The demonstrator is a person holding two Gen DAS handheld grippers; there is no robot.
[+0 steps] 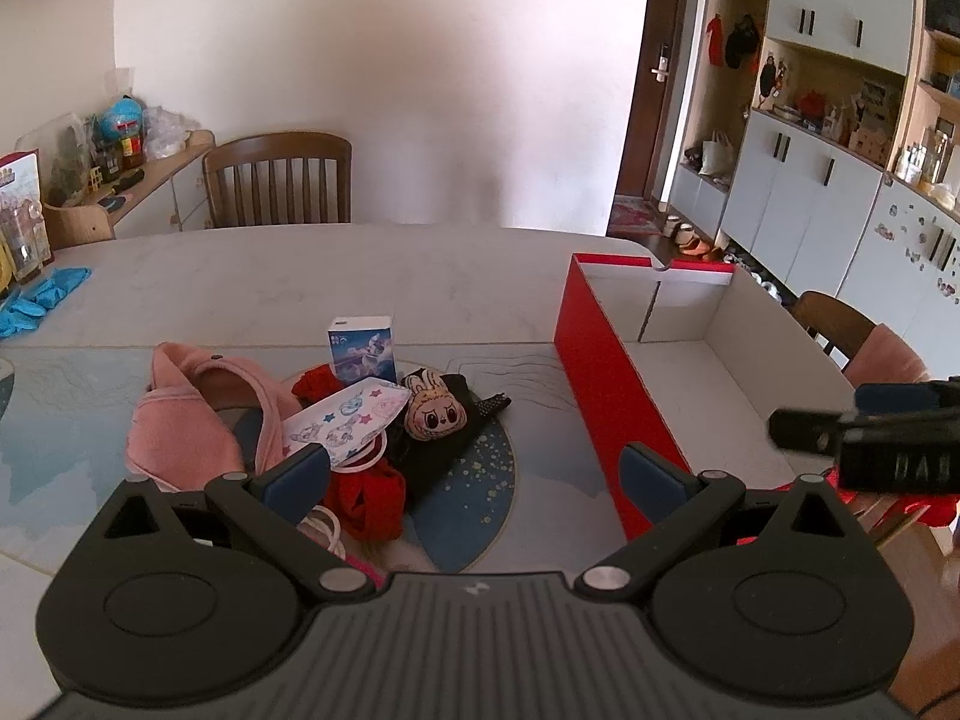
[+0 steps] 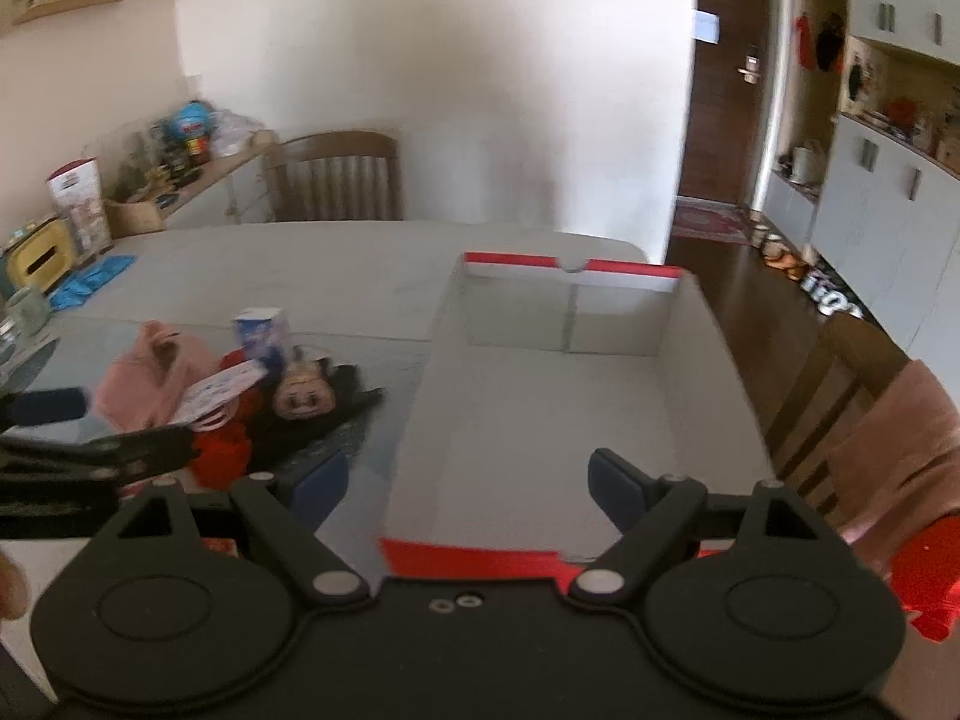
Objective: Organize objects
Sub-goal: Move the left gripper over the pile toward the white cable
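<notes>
A heap of small things lies on the table's patterned mat: a pink cloth (image 1: 192, 414), a printed face mask (image 1: 345, 414), a red garment (image 1: 366, 498), a black plush doll with a rabbit face (image 1: 432, 414) and a small blue-and-white box (image 1: 363, 348) standing upright. To the right stands an empty red-sided cardboard box (image 1: 600, 384) (image 2: 558, 408). My left gripper (image 1: 474, 477) hovers open over the near edge of the heap, nothing between its fingers. My right gripper (image 2: 468, 483) hangs open above the red box's near wall. Each gripper shows at the edge of the other's view.
Blue gloves (image 1: 42, 294) lie at the table's far left. A wooden chair (image 1: 279, 180) stands behind the table, another with a pink cushion (image 2: 888, 438) at the right. A cluttered sideboard (image 1: 120, 180) is at the back left, and cabinets (image 1: 810, 180) line the right.
</notes>
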